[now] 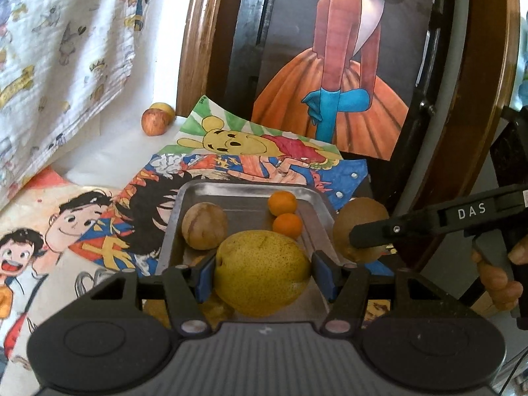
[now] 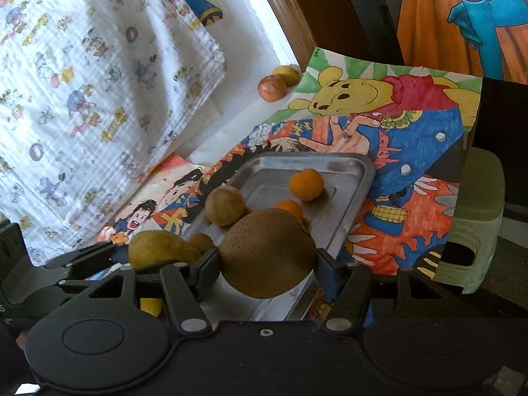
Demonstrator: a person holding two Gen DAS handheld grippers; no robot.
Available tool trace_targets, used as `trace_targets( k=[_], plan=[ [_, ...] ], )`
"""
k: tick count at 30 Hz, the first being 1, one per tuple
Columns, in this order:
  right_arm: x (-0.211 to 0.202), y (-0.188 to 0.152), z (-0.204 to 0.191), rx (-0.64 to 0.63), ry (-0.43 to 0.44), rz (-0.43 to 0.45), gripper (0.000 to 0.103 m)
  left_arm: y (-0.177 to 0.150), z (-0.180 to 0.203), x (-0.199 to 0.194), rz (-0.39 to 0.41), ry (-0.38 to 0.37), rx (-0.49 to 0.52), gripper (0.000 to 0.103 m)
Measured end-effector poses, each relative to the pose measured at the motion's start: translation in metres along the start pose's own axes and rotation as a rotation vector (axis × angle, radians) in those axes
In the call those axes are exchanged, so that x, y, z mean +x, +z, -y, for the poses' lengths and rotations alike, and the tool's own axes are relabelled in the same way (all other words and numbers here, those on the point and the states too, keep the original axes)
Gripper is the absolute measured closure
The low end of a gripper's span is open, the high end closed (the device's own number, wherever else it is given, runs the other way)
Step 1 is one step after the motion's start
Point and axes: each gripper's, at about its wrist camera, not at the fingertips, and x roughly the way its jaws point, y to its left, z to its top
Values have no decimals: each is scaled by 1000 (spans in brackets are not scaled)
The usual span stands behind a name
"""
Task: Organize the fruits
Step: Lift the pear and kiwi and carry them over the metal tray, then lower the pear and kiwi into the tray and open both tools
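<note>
The yellow pear [image 2: 158, 247] sits half hidden behind the left tool [image 2: 82, 264].

The left gripper [image 1: 262, 272] has a black plastic body with a ribbed grey panel, two round caps, silver pivot screws and blue pads [image 1: 205, 275] on its fingers. The right gripper [image 2: 267, 269] looks much the same, darker; from the left wrist view its side bears white letters "DAS".

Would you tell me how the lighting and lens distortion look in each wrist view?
Left wrist view: fisheye bends the wooden frame; the metal tray reflects soft light, and the yellow pear is evenly lit. Right wrist view: the patterned cloth is bright, the brown fruit is shaded underneath, and corners vignette dark.
</note>
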Motion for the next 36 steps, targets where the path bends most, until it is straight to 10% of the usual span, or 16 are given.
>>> trace_targets(
  k=[36],
  plan=[
    [29, 14, 14, 1, -63, -45, 39, -18, 33, 29, -78, 32, 556, 40]
  ],
)
